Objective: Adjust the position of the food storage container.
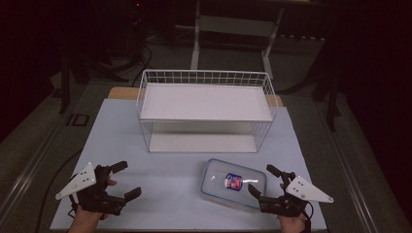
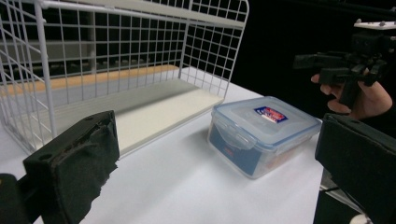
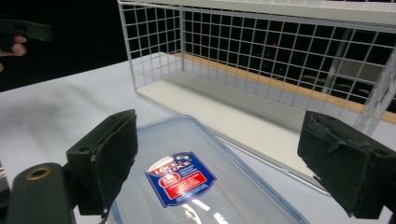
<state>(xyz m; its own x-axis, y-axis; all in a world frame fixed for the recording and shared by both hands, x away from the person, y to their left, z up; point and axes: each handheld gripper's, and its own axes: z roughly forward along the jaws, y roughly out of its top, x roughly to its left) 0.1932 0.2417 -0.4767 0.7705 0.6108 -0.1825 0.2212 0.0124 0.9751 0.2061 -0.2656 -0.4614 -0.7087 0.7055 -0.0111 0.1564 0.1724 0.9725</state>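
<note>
One blue-red "Lock & Lock" label (image 3: 180, 183) tops the clear container (image 1: 235, 183).

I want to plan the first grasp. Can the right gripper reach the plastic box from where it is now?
Probably yes. The right gripper stands open right beside the plastic box, with bare table around it. The wire shelf stands behind the box, off that path.
</note>
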